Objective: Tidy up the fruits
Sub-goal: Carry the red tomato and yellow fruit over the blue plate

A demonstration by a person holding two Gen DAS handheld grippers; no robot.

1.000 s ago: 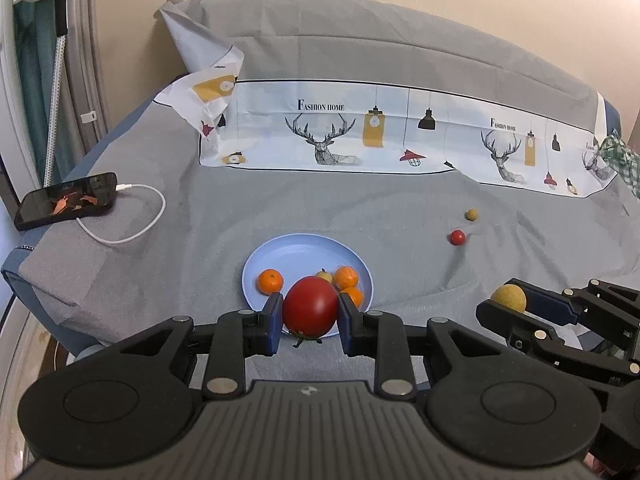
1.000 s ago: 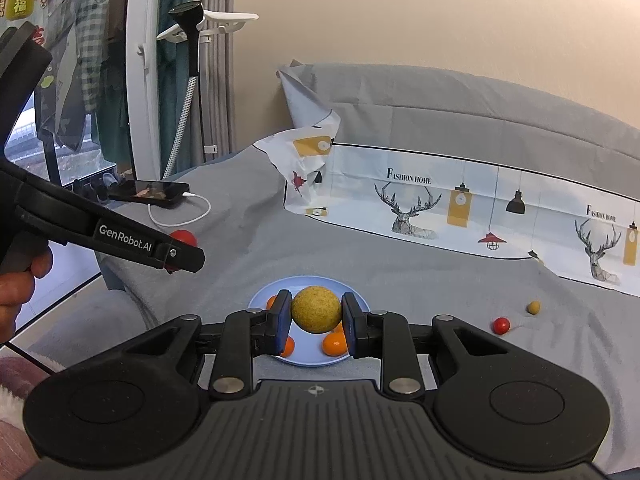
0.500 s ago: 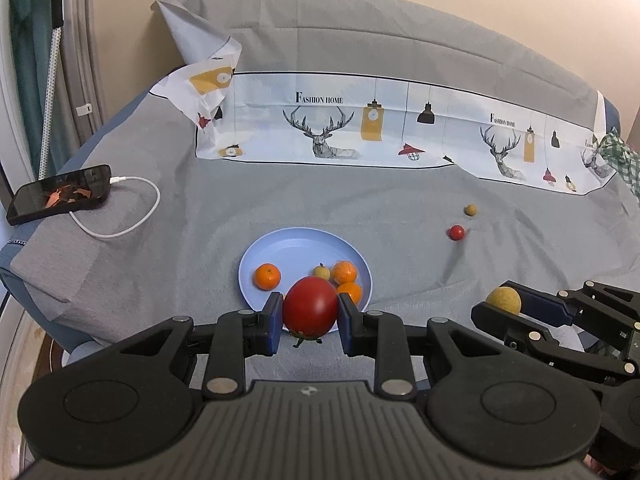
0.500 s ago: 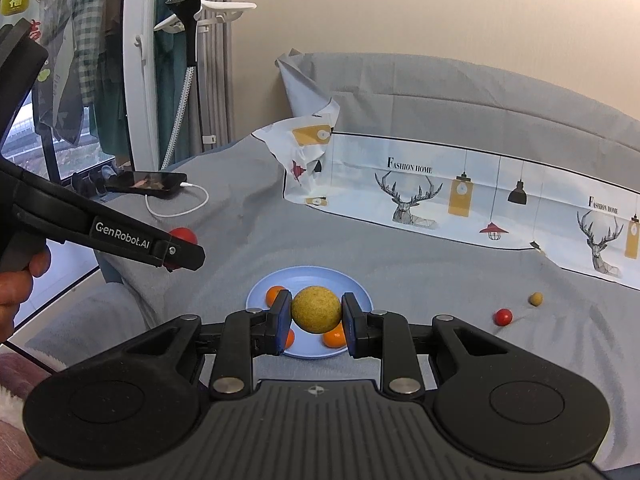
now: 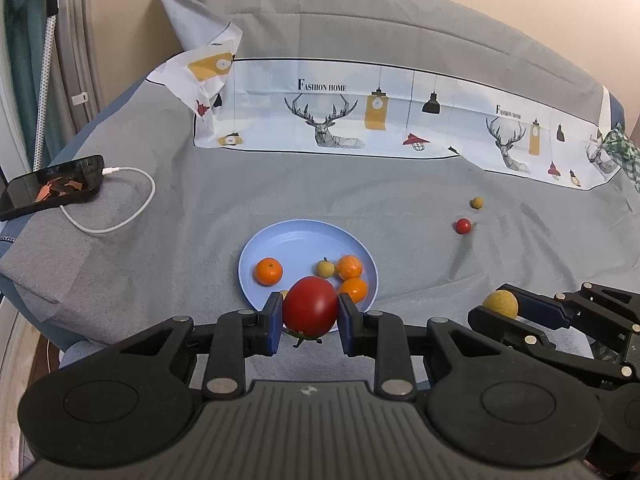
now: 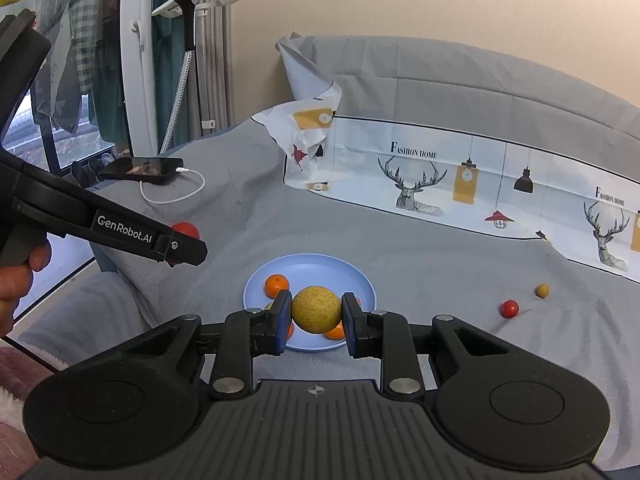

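Observation:
My left gripper (image 5: pixel 310 316) is shut on a red tomato (image 5: pixel 311 311), held just above the near rim of a light blue plate (image 5: pixel 288 240). The plate (image 6: pixel 316 266) holds three oranges (image 5: pixel 269 272) and a small yellow-green fruit (image 5: pixel 325 268). In the right wrist view my right gripper (image 6: pixel 316 314) is shut on a round yellow fruit (image 6: pixel 316 309), over the plate's near side. That yellow fruit (image 5: pixel 500 303) also shows at the right of the left wrist view. A small red fruit (image 5: pixel 463 225) and a small yellow fruit (image 5: pixel 476 202) lie loose on the grey sheet right of the plate.
A phone (image 5: pixel 52 186) on a white charging cable (image 5: pixel 132 208) lies at the bed's left edge. A deer-print cloth (image 5: pixel 380 120) runs across the back. A person's hand (image 6: pixel 18 276) holds the left gripper's handle. A clothes steamer (image 6: pixel 184 40) stands by the window.
The left gripper with the tomato has crept forward and down, so the plate looks a little larger and nearer. The right gripper has barely moved.

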